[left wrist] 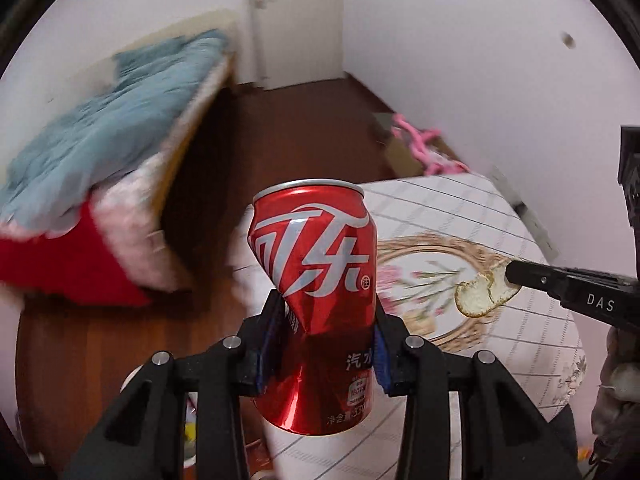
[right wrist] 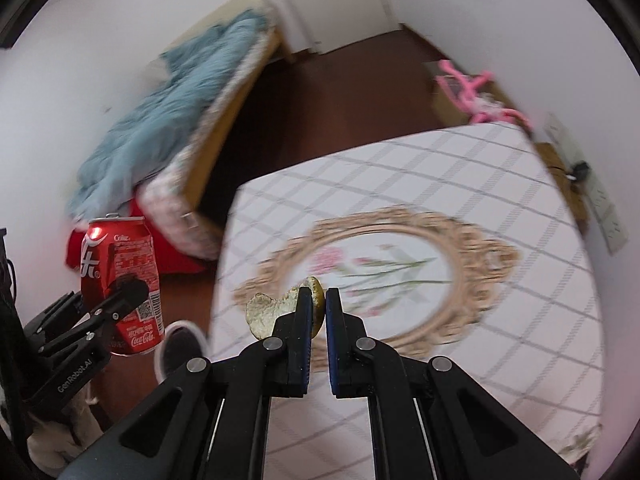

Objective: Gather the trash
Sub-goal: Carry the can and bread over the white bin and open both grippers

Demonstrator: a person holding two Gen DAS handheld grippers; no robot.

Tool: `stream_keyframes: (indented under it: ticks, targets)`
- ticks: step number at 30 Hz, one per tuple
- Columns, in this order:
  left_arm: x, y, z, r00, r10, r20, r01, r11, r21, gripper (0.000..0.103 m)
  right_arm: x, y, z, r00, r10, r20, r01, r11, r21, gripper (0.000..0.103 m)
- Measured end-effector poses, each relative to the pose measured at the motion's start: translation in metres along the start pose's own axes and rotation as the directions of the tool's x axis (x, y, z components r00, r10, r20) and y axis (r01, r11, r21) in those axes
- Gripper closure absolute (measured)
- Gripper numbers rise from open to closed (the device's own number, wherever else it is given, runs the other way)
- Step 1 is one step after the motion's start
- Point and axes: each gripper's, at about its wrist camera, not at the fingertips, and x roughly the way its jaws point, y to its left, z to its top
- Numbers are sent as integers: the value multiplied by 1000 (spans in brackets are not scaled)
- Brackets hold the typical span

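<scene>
Checked tablecloth (right wrist: 460, 168) below; left claw (left wrist: 320, 320) grips a dented can (left wrist: 316, 264), right claw (right wrist: 319, 300) pinches peel (right wrist: 266, 312).

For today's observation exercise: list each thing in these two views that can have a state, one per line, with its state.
Left gripper: shut on the can.
Can: dented, held upright off the table.
Right gripper: shut on the peel.
Peel: pinched at one edge, lifted above the table.
Table: covered with a checked cloth.
Bed: unmade, blue blanket rumpled.
Door: closed.
</scene>
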Motion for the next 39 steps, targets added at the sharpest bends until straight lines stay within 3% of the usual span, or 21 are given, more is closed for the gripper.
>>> stream_keyframes:
  ticks: [6, 11, 17, 22, 24, 25, 28, 29, 31, 33, 35, 38, 39]
  targets:
    - [-30, 96, -47, 994, 112, -15, -113, 983, -142, 67, 39, 112, -26, 993, 91, -73, -99, 989, -114, 96]
    - [-19, 182, -101, 986, 133, -100, -158, 939, -305, 67, 115, 198, -62, 972, 106, -210, -147, 971, -191, 96]
    - [25, 286, -171, 971, 64, -230, -176, 842, -510, 67, 222, 263, -105, 928, 59, -368, -154, 960, -235, 96]
    - [79, 345, -221, 951, -41, -308, -179, 737, -652, 66, 306, 298, -140, 874, 5, -486, -148, 955, -257, 96]
    - [93, 359, -236, 945, -56, -323, -186, 720, -668, 66, 335, 310, -153, 851, -15, -524, -150, 951, -272, 96]
    - [103, 364, -243, 937, -58, -344, -201, 715, -670, 62, 347, 314, -159, 842, -24, -539, -155, 946, -285, 96]
    - [114, 381, -255, 929, -80, -363, -217, 676, -704, 28, 380, 326, -174, 815, -62, -576, -145, 941, -306, 95]
    - [115, 383, -257, 927, -79, -367, -224, 669, -709, 21, 389, 330, -179, 805, -82, -587, -133, 940, -314, 93]
    - [114, 386, -261, 926, -74, -371, -235, 655, -718, 15, 394, 333, -181, 799, -91, -595, -132, 938, -321, 79]
    - [107, 386, -263, 925, -52, -376, -253, 654, -713, 2, 391, 337, -183, 805, -99, -584, -134, 930, -342, 39]
    - [96, 383, -264, 921, -1, -390, -290, 666, -687, 1, 385, 339, -183, 816, -122, -565, -124, 918, -377, 26]
    - [80, 375, -266, 900, 92, -427, -367, 688, -626, 1, 373, 342, -183, 827, -159, -539, -104, 899, -425, 1]
    - [75, 372, -268, 896, 106, -431, -379, 689, -618, 1, 367, 341, -184, 832, -168, -529, -97, 894, -436, 0]
